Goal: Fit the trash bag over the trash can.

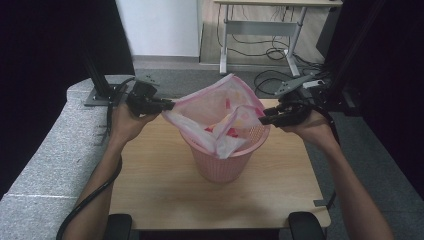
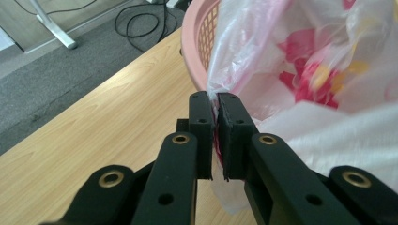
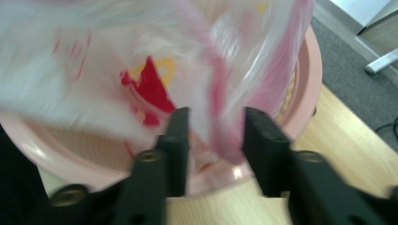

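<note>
A pink plastic basket (image 1: pixel 225 167) stands in the middle of the wooden table (image 1: pixel 160 190). A thin plastic bag (image 1: pixel 215 107), white with pink, red and yellow print, hangs spread over its mouth. My left gripper (image 1: pixel 170 106) is at the bag's left edge. In the left gripper view the left gripper (image 2: pixel 217 101) is shut on a fold of the bag (image 2: pixel 291 56), beside the basket's rim (image 2: pixel 197 42). My right gripper (image 1: pixel 262 120) reaches the bag's right side. The right gripper (image 3: pixel 213 117) has its jaws apart around the bag's pink edge (image 3: pixel 225 136), above the basket (image 3: pixel 309 70).
A grey padded surface (image 1: pixel 45 150) borders the table on the left. Black stands (image 1: pixel 97 75) rise at both back corners. Behind is a white desk frame (image 1: pixel 260 30) with cables (image 1: pixel 270 52) on the floor. The table has bare wood in front of the basket.
</note>
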`<action>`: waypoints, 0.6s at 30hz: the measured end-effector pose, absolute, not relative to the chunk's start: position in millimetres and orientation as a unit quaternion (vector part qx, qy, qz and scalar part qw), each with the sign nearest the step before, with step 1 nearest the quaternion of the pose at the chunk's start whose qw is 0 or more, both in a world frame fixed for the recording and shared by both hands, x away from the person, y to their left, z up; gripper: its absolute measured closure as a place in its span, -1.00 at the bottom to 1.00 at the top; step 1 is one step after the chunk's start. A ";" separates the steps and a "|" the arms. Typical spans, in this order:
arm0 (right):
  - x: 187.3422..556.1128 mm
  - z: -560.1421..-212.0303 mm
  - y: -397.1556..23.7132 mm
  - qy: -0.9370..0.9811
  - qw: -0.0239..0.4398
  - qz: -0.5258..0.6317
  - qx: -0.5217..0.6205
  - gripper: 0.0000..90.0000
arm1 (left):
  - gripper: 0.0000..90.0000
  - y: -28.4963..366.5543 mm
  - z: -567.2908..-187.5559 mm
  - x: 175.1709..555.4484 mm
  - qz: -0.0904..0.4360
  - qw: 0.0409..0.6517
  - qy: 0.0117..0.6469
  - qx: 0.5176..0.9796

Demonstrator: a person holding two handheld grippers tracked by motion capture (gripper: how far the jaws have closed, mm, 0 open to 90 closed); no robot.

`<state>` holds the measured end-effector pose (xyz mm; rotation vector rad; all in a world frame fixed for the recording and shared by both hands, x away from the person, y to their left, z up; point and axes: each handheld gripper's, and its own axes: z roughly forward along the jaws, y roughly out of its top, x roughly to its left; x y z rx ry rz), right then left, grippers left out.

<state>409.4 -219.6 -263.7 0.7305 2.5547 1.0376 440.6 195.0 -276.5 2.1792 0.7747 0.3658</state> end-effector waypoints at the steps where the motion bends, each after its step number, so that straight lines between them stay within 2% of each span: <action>1: 410.2 -261.4 -215.9 0.887 0.148 0.360 0.250 0.15 | 0.87 194.2 -276.0 440.4 0.143 0.389 0.303 0.858; 6: 416.3 -251.8 -192.4 0.889 0.148 0.371 0.226 -0.03 | 0.86 190.7 -274.5 439.5 0.140 0.388 0.298 0.861; 9: 415.1 -250.2 -172.8 0.895 0.144 0.371 0.200 -0.02 | 0.86 188.7 -273.8 439.0 0.140 0.386 0.296 0.862; 10: 414.3 -250.3 -166.5 0.897 0.151 0.368 0.195 0.11 | 0.86 188.1 -273.5 439.3 0.141 0.385 0.297 0.863; 11: 413.5 -250.6 -161.6 0.899 0.151 0.365 0.190 0.41 | 0.86 187.3 -273.3 439.7 0.144 0.383 0.299 0.862; 13: 411.6 -251.8 -156.5 0.903 0.142 0.363 0.179 0.73 | 0.88 185.9 -273.6 440.9 0.154 0.376 0.304 0.861; 16: 408.8 -256.1 -161.2 0.914 0.129 0.343 0.172 0.91 | 0.91 185.1 -276.5 444.7 0.174 0.364 0.317 0.858; 18: 406.3 -259.4 -172.4 0.918 0.130 0.329 0.180 0.94 | 0.92 185.9 -280.0 448.2 0.182 0.360 0.328 0.854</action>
